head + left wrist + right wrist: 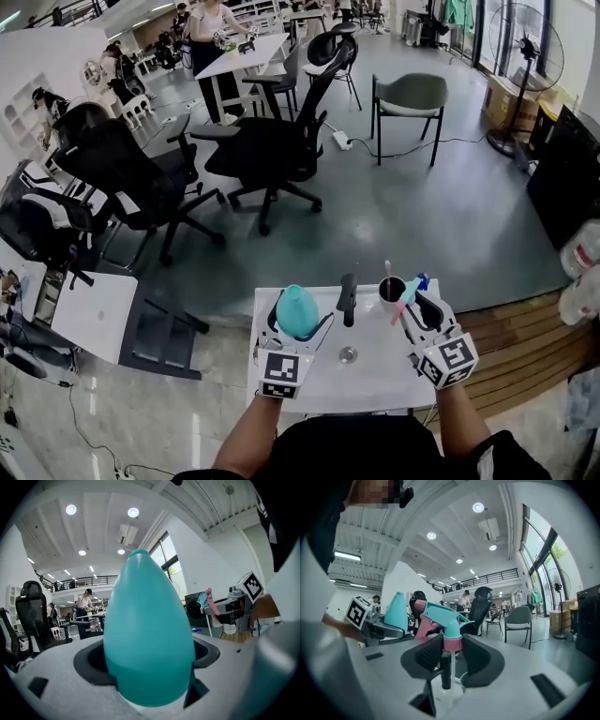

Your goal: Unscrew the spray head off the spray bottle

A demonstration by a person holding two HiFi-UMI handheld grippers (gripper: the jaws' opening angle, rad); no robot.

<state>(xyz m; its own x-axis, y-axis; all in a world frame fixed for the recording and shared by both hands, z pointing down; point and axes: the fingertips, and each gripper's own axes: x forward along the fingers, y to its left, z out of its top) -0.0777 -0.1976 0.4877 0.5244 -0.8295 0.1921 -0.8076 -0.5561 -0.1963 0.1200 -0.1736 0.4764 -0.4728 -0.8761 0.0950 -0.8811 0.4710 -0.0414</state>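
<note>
At seven o'clock, left gripper (pixel 149 677): clenched on spray bottle (pixel 147 620);
Five o'clock, right gripper (pixel 453 654): grasping detached spray head (pixel 440 613);
Unscrewing: apparently complete.

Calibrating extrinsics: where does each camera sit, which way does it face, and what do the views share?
Head view: on the person's head, facing steeply down at the white table; shows both forearms, left gripper, right gripper.
Left gripper view: on the left gripper, looking along its jaws, shut on the teal bottle; right gripper at far right.
Right gripper view: on the right gripper, looking along its jaws, shut on the spray head; left gripper at left.
Shared: teal bottle and spray head appear in all three.
</note>
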